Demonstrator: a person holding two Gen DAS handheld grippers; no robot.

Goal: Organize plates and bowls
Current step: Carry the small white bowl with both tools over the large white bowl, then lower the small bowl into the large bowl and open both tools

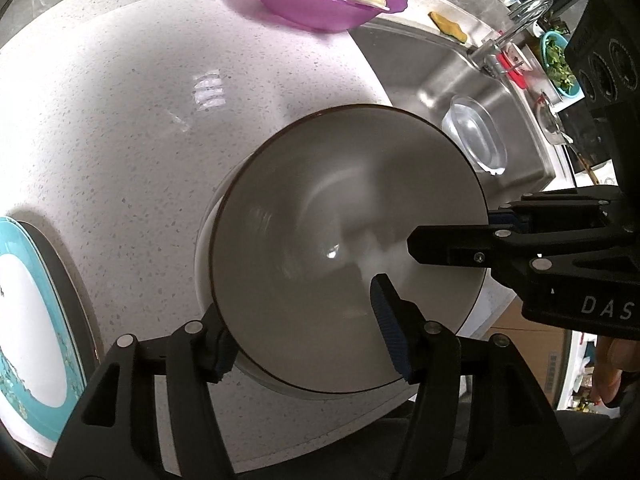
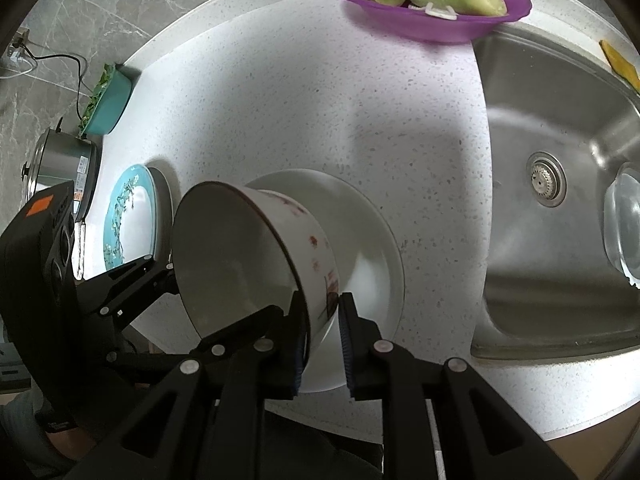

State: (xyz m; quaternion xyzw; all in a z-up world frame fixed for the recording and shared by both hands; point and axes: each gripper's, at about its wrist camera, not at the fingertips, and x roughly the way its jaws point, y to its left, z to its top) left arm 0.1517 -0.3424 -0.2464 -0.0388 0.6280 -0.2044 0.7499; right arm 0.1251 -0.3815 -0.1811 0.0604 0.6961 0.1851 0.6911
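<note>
A white bowl (image 1: 320,240) with a dark rim and red markings on its outside (image 2: 248,256) is held tilted above a white plate (image 2: 372,248) on the counter. My left gripper (image 1: 304,332) straddles the bowl's near rim, one finger outside and one inside. My right gripper (image 2: 322,340) straddles the opposite rim, and it shows in the left wrist view (image 1: 460,236). A teal-rimmed plate (image 2: 128,220) lies to the left on the counter (image 1: 32,320). A clear glass bowl (image 1: 478,136) sits in the sink.
A purple bowl (image 2: 432,20) with green vegetables stands at the back of the speckled counter (image 2: 320,112). The steel sink (image 2: 560,120) lies to the right with a faucet (image 1: 516,28). A teal basket of greens (image 2: 108,100) and a steel pot (image 2: 60,164) stand at the left.
</note>
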